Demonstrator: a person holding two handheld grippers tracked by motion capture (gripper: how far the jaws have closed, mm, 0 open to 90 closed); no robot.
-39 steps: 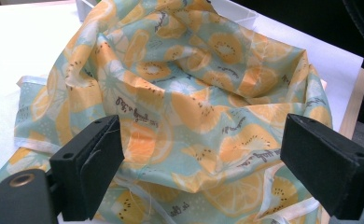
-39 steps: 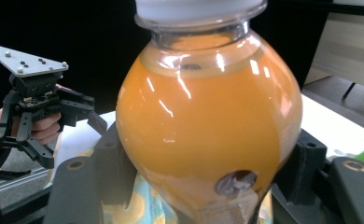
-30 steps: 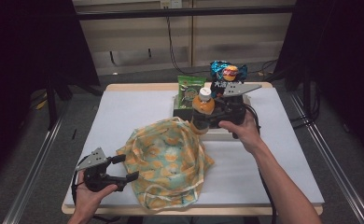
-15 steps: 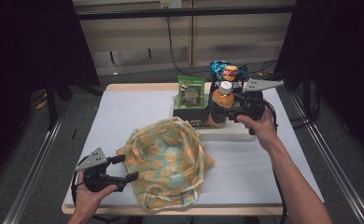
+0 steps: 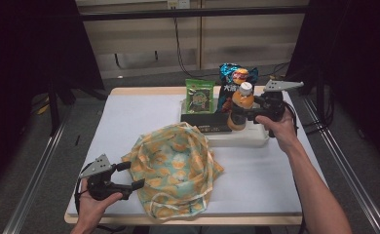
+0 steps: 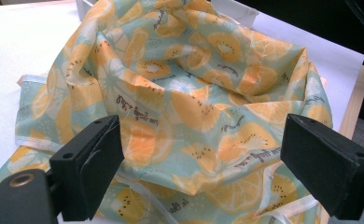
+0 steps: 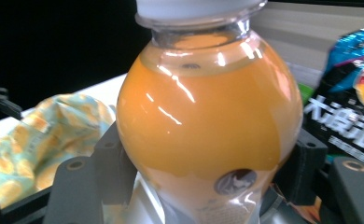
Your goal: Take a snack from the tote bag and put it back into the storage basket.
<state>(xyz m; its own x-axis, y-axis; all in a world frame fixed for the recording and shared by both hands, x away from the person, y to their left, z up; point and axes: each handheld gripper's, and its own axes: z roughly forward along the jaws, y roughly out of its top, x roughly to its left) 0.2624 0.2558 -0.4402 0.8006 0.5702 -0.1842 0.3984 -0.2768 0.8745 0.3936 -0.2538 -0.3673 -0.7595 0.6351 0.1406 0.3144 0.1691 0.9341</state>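
A: Right arm pose?
B: Stretched to the far right; right gripper (image 5: 242, 116) pinches one juice bottle (image 5: 240, 105) upright over the white tray (image 5: 246, 139).
A: Left?
B: Left gripper (image 5: 129, 175) low, jaws spread beside one fruit-print bag (image 5: 173, 168). Two snack packets behind the tray.

The high view is dim at its dark edges, with light falling from above onto the white rectangular tabletop (image 5: 144, 122). In the right gripper view, white glare streaks the round clear plastic bottle of orange juice (image 7: 203, 116), soft with closeness; the background blurs.
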